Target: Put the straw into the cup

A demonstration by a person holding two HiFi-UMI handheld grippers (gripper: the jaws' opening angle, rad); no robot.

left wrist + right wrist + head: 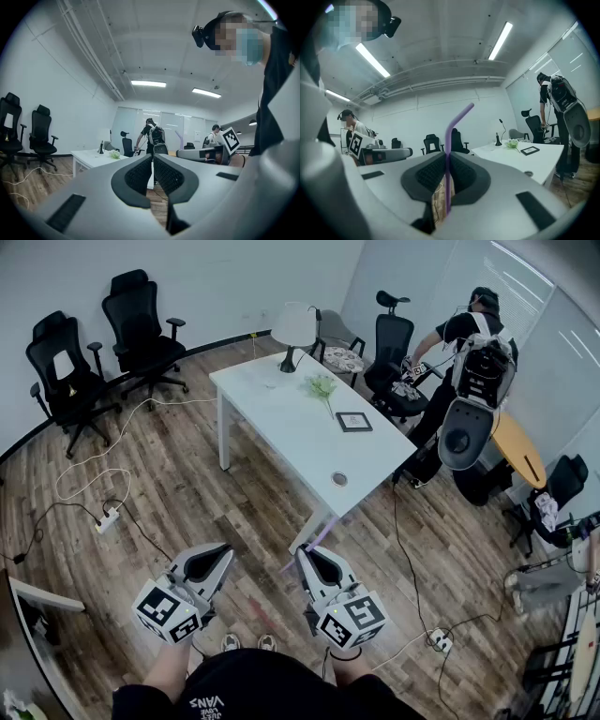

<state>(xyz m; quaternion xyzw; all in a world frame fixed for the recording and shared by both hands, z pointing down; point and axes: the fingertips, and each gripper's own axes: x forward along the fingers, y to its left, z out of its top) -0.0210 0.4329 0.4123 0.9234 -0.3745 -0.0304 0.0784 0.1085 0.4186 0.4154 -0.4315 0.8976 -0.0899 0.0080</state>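
The purple straw point(448, 154) stands upright between the fingers point(464, 174) of the right gripper point(304, 557), which are closed on its lower part. Its bent tip leans free above them, and a short end hangs below. Gripped low like this, most of its length stays free, which I judge suits lowering it into a cup later. Held level and out in front, it also clears the person's body. The left gripper point(223, 551) is alongside, just apart from the right. Its fingers point(140, 174) are drawn together with nothing between them, so it looks like a spare hand, perhaps kept to steady the cup. Both grippers hover over the wood floor point(187, 493), well short of the white counter point(281, 409). Near the counter's close corner sits a small round thing point(339, 479). It may be the cup, but it is too small to tell. The task looks to be at the carrying stage, with the insertion not yet begun.
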